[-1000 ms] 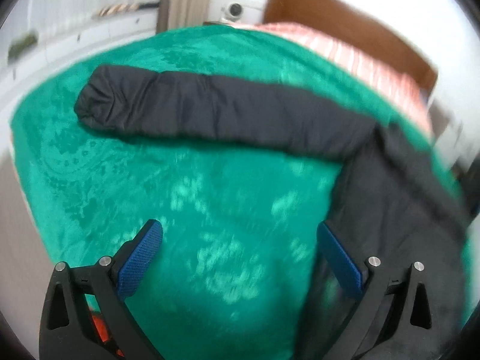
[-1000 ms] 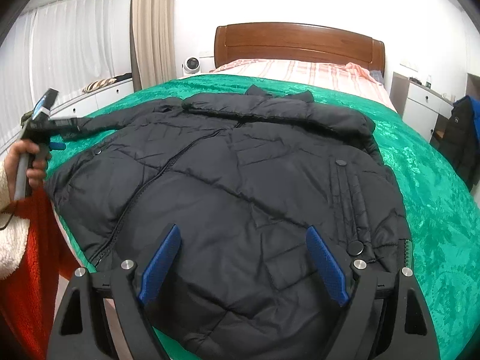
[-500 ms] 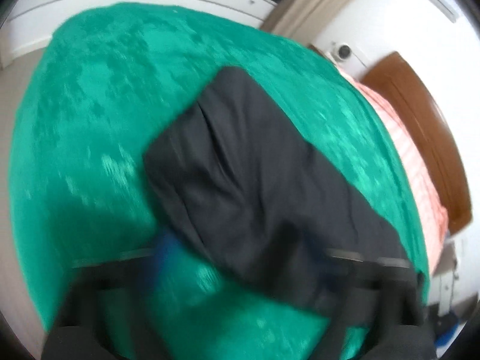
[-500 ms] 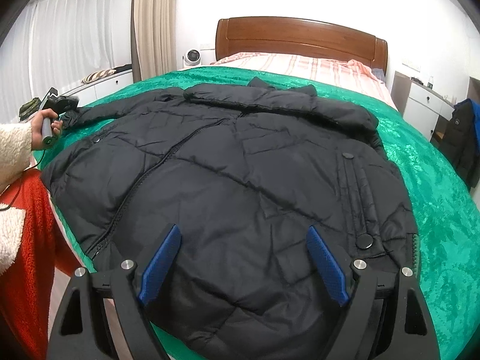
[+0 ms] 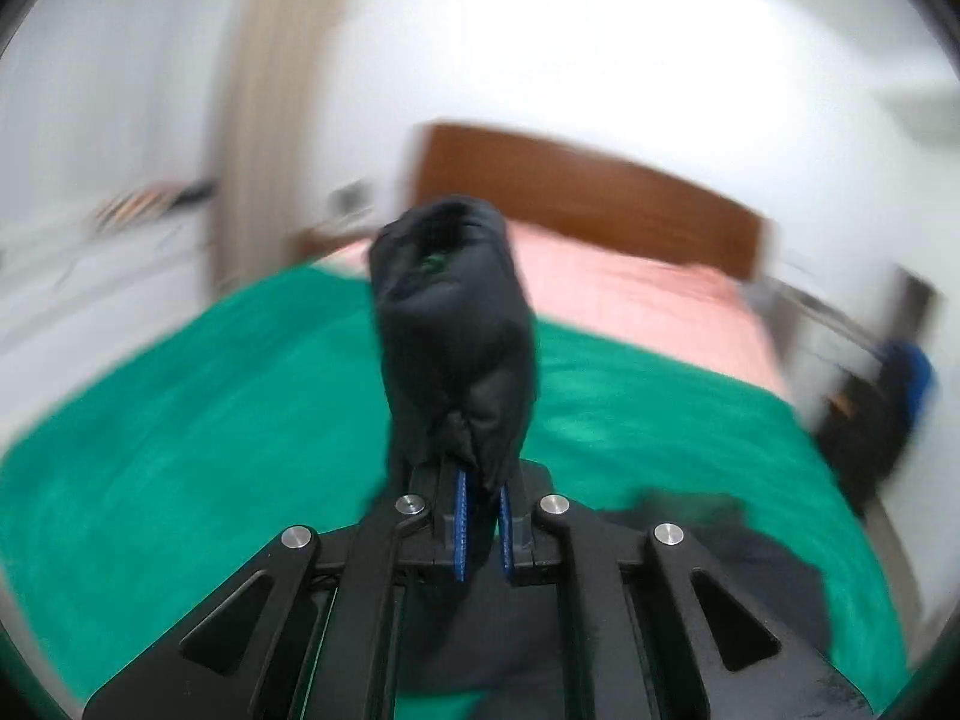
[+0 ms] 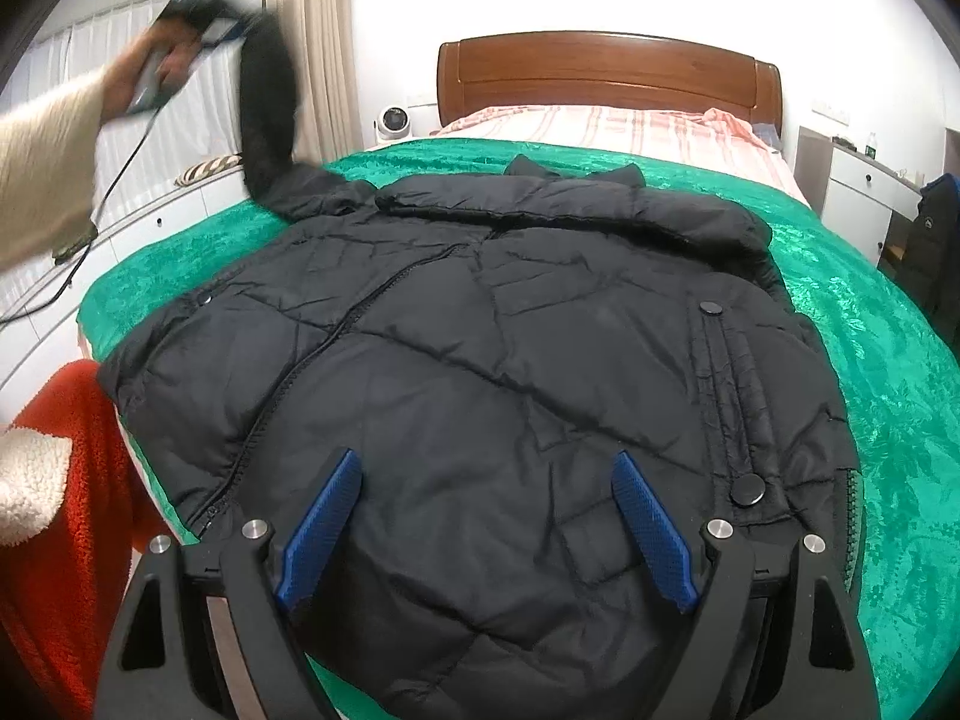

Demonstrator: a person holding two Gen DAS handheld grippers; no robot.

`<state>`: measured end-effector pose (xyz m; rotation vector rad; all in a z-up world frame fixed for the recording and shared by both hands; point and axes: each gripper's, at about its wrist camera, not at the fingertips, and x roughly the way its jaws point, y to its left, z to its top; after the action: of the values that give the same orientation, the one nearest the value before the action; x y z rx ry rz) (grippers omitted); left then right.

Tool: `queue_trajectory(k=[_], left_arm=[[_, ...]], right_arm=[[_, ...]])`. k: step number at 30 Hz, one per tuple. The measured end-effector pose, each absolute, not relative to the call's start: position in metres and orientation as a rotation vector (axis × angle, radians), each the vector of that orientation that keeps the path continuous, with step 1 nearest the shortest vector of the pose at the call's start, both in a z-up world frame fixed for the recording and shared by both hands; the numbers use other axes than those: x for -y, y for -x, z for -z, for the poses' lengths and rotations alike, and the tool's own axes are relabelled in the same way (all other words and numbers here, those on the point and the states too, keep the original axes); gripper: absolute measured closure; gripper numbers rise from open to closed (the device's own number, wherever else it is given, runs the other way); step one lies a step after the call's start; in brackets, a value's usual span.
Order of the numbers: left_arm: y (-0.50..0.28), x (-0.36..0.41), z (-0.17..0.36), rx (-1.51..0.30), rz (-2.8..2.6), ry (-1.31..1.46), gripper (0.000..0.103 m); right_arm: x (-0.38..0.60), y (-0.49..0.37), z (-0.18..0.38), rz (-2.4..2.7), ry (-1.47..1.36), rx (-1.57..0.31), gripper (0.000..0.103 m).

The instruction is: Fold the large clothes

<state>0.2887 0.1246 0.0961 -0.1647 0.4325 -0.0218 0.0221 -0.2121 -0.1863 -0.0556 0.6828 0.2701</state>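
A large black puffer jacket (image 6: pixel 492 372) lies front up on the green bedspread (image 6: pixel 888 324), collar toward the headboard. My left gripper (image 5: pixel 482 480) is shut on the cuff of the jacket's left sleeve (image 5: pixel 456 324), which stands up in front of the lens. In the right wrist view the same sleeve (image 6: pixel 267 114) is lifted high above the bed's left side, held by the left gripper (image 6: pixel 231 30). My right gripper (image 6: pixel 486 522) is open and empty, just above the jacket's hem.
A wooden headboard (image 6: pixel 606 75) and striped pink bedding (image 6: pixel 606 126) are at the far end. White drawers (image 6: pixel 864 180) and a dark hanging coat (image 6: pixel 936 240) stand at right. A white cabinet (image 6: pixel 156 222) runs along the left. Orange fabric (image 6: pixel 66 510) is at lower left.
My left gripper closed on the sleeve cuff and raised it well above the bed. My right gripper stayed open over the hem.
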Motion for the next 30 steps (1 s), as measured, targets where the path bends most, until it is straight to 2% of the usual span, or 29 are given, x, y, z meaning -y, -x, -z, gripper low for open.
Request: queue_trajectory(k=[4,7,8,9,10,14,17,20,26,30], left_arm=[[-0.298,0.033,-0.100,-0.438,0.286,-0.025,0.096],[-0.300,0.121,-0.064,-0.511,0.413,-0.145,0.084],[-0.301,0.151,-0.041,-0.558,0.452,-0.196,0.057],[-0.302,0.175,-0.017,-0.623,0.478,-0.241,0.021],[-0.302,0.188,0.004,-0.680,0.484,-0.274,0.011],[-0.293,0.208,0.087,-0.821,0.466,-0.362,0.009],[-0.270,0.178,0.114,-0.872,0.418,-0.348,0.010],[-0.250,0.139,0.108,-0.849,0.393,-0.354,0.010],[-0.187,0.091,0.101,-0.727,0.301,-0.409,0.002],[-0.192,0.071,0.118,-0.695,0.213,-0.354,0.001]], right_arm=[[0.216,-0.021,0.185,-0.266,0.048,-0.678,0.018],[0.220,-0.020,0.184,-0.261,0.041,-0.677,0.018],[0.221,-0.020,0.184,-0.260,0.036,-0.677,0.018],[0.224,-0.019,0.183,-0.258,0.027,-0.675,0.018],[0.225,-0.018,0.182,-0.256,0.022,-0.672,0.018],[0.232,-0.012,0.178,-0.247,0.010,-0.660,0.018],[0.236,-0.011,0.176,-0.244,0.011,-0.656,0.018],[0.241,-0.016,0.175,-0.230,-0.009,-0.651,0.018],[0.245,-0.025,0.169,-0.175,-0.025,-0.641,0.018],[0.252,-0.048,0.147,-0.133,-0.056,-0.587,0.015]])
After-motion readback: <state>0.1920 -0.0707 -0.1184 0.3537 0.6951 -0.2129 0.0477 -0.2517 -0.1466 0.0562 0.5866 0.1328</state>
